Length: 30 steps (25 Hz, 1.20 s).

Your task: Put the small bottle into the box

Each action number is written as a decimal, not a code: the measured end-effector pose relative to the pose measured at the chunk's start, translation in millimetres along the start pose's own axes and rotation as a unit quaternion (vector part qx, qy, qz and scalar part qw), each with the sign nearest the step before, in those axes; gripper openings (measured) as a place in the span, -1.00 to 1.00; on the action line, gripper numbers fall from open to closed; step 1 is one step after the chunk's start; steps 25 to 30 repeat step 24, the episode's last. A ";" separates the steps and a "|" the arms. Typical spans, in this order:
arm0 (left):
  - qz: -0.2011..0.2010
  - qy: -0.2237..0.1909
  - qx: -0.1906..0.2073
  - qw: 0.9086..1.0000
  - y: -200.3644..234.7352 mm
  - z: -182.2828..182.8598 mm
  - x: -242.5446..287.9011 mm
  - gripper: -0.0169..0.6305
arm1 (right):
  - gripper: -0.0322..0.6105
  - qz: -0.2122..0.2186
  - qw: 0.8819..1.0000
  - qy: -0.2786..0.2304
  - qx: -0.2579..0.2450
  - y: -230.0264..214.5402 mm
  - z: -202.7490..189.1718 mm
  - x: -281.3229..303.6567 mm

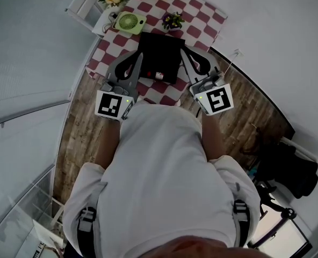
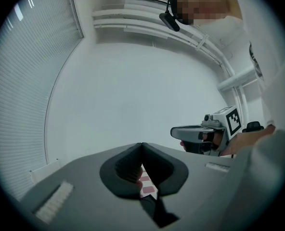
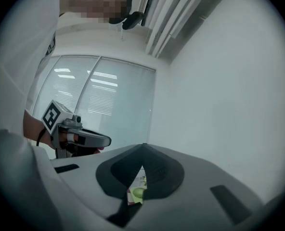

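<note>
Red-checked tablecloth (image 1: 202,15), black box (image 1: 160,52), left hand-held gripper (image 2: 142,147) jaws together, right hand-held gripper (image 3: 143,147) jaws together

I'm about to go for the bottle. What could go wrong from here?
1. The left claw and right claw are both shut and empty. Reaching in like that could knock what looks like the small bottle away from the black box.
2. The flower pot and green fan stand just behind the box; overshooting could tip them.

A black box (image 1: 160,52), small bottle (image 1: 159,75) seemingly at its near edge.
</note>
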State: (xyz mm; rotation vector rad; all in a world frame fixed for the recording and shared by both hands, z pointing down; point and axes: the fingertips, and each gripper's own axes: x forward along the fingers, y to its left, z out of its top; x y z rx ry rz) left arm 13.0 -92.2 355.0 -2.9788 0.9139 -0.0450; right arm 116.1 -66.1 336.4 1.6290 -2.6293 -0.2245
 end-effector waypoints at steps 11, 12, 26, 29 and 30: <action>-0.001 -0.002 -0.001 1.000 -0.6 0.2 9.1 -0.94 | -0.90 0.014 1.000 0.003 0.010 -0.2 -9.7 6.1; 0.000 -0.001 -0.002 1.000 0.0 0.1 9.0 -0.94 | -0.90 0.014 1.000 0.003 0.010 0.3 -9.3 6.9; 0.006 0.000 -0.007 1.000 2.8 -3.0 9.8 -0.94 | -0.90 0.025 1.000 0.000 0.013 3.4 -9.8 12.5; 0.006 0.000 -0.007 1.000 2.8 -3.0 9.8 -0.94 | -0.90 0.025 1.000 0.000 0.013 3.4 -9.8 12.5; 0.006 0.000 -0.007 1.000 2.8 -3.0 9.8 -0.94 | -0.90 0.025 1.000 0.000 0.013 3.4 -9.8 12.5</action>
